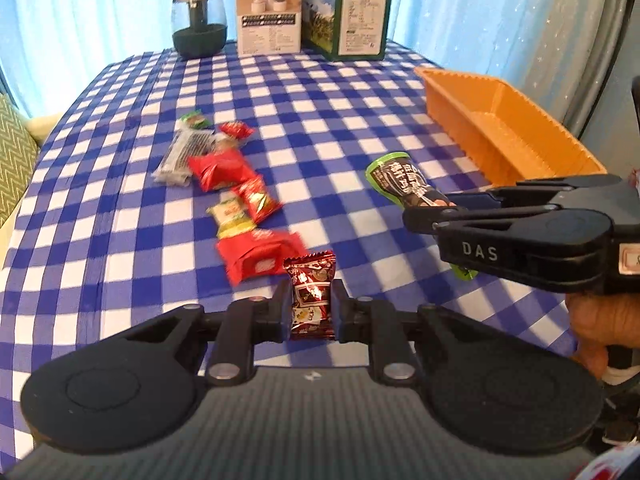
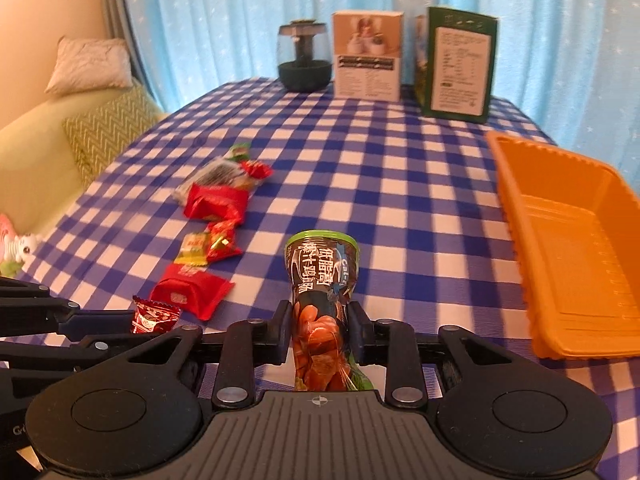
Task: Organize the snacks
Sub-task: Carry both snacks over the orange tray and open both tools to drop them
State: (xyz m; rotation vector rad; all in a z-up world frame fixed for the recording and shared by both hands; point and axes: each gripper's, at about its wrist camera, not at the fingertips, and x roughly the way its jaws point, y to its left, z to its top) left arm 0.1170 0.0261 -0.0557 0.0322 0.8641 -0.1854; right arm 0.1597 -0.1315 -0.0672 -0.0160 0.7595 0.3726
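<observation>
My left gripper (image 1: 311,306) is shut on a small dark red candy packet (image 1: 313,294), held above the blue checked tablecloth; it also shows in the right wrist view (image 2: 154,316). My right gripper (image 2: 319,326) is shut on a long green-and-black snack packet (image 2: 322,280), seen in the left wrist view (image 1: 404,180) sticking out of the right gripper's fingers (image 1: 430,216). A row of loose snacks lies on the cloth: red packets (image 1: 218,168), a yellow one (image 1: 232,216), a clear dark bar (image 1: 182,156). An empty orange tray (image 2: 572,248) stands to the right.
At the table's far edge stand a glass jar with a dark base (image 1: 199,24), a beige box (image 1: 268,12) and a green box (image 1: 348,12). A sofa with cushions (image 2: 104,128) is left of the table. Blue curtains hang behind.
</observation>
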